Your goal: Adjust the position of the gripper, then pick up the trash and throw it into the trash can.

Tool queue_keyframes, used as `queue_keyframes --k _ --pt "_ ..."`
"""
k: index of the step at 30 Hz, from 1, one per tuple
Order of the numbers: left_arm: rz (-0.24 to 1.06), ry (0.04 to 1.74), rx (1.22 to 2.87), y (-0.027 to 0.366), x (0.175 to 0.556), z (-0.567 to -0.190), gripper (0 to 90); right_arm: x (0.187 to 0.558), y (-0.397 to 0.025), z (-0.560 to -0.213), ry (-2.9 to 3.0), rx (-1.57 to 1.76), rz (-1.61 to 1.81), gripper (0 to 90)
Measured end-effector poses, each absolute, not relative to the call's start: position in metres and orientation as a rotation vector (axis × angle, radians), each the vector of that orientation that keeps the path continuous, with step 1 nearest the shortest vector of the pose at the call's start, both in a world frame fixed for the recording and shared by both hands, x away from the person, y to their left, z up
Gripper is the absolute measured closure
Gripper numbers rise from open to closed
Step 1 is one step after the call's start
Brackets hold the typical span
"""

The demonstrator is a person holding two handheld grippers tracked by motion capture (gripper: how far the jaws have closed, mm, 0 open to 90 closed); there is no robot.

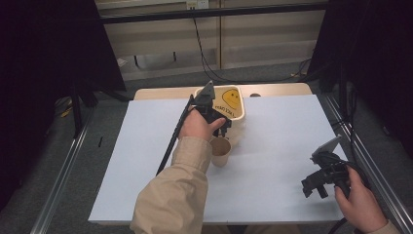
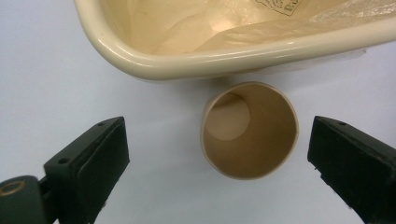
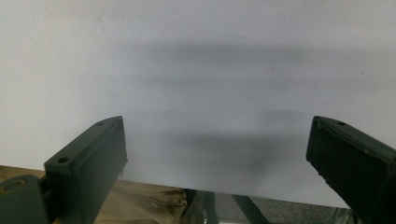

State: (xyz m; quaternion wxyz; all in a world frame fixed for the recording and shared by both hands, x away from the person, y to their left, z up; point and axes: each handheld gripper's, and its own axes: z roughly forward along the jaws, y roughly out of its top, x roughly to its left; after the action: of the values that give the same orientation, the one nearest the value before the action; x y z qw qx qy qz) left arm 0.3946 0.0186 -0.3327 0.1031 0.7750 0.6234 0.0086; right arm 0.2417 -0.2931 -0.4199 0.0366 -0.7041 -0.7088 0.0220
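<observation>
An empty tan paper cup [image 1: 221,151] [image 2: 250,130] stands upright on the white table cover, right beside a cream plastic tub [image 1: 221,104] [image 2: 154,58] that holds a clear bag with a yellow smiley face [image 1: 231,98]. My left gripper [image 1: 221,127] [image 2: 217,163] hovers above the cup, pointing down, jaws wide open and empty, the cup between and below them. My right gripper [image 1: 314,186] [image 3: 217,163] is held low at the table's near right, jaws wide open over bare white cover.
The white cover [image 1: 272,146] spans most of the wooden table [image 1: 277,89]. Metal rails [image 1: 63,175] run along both sides. Black curtains flank the scene, and cables lie on the floor beyond the table. A black cable [image 1: 173,139] trails from the left gripper.
</observation>
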Motion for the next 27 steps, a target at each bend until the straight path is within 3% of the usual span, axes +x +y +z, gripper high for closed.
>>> queue_keyframes --k 27 --pt "0.012 1.806 2.301 0.004 0.392 -0.305 5.0 0.243 -0.291 -0.419 -2.209 -2.142 0.060 4.7"
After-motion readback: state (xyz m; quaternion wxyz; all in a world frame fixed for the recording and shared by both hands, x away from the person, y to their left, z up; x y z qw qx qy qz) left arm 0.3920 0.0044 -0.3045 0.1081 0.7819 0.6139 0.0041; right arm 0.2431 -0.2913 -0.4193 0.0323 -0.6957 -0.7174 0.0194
